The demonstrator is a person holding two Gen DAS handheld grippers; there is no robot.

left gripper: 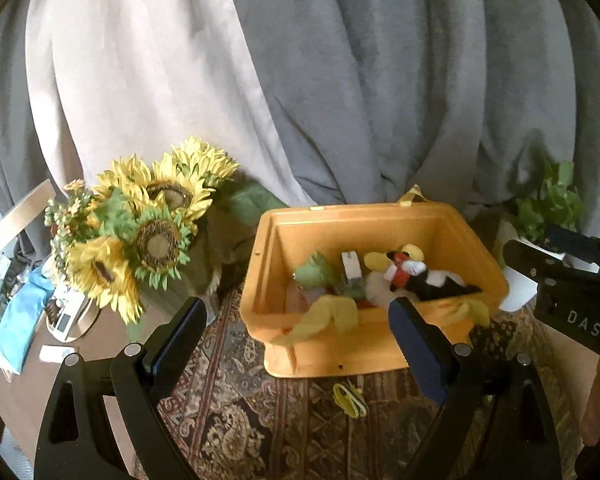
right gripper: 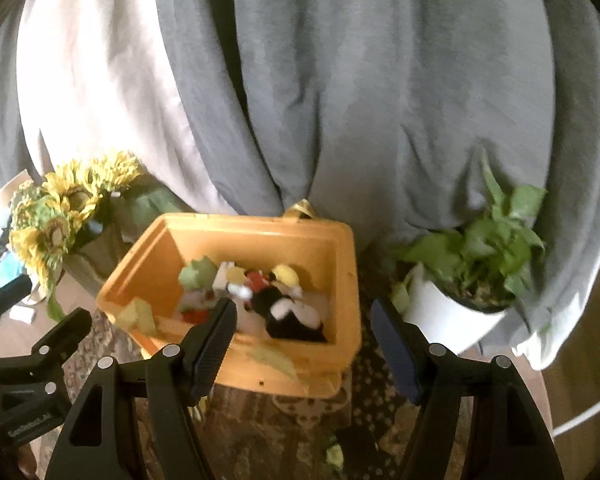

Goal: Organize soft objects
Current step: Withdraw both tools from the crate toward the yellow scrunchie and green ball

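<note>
Both claws gape apart, holding nothing: left gripper (left gripper: 296,320), right gripper (right gripper: 302,320). Plush toys (left gripper: 420,276) at center frame in the yellow bin (left gripper: 364,220) look light, squashy; pinch a body.

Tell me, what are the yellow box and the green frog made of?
The yellow box looks like hard plastic: smooth, stiff walls with molded edges. The green frog looks like soft, fuzzy plush fabric with a squashy shape, though the picture is a bit blurry.

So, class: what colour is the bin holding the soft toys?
Orange-yellow bin; the left wrist view shows it best.
</note>
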